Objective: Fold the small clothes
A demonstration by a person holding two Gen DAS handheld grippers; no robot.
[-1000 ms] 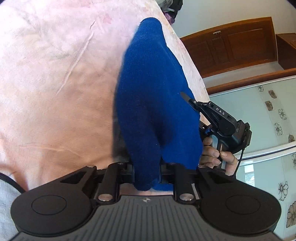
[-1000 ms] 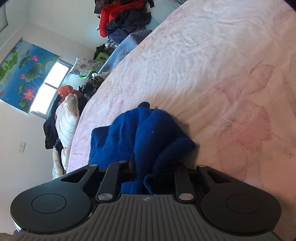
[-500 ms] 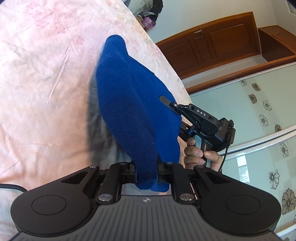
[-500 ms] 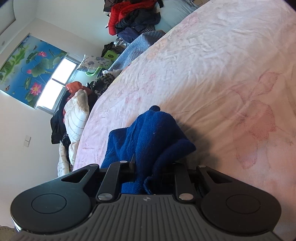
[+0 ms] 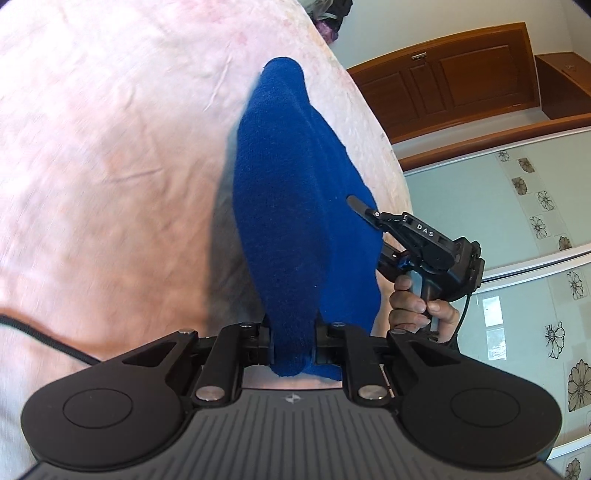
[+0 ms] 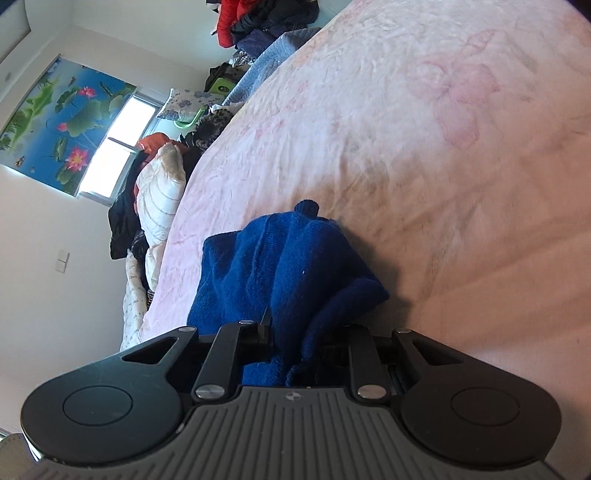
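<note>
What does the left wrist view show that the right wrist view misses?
Only the left wrist view shows the right tool from outside, the hand holding it, and the brown wooden door. Only the right wrist view shows the window and heaped clothes. Both show the blue knitted garment clamped over the pink bedsheet.

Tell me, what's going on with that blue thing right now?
Left gripper and right gripper both shut on blue knit garment. Garment held over pink bedsheet. Nothing in the way.
</note>
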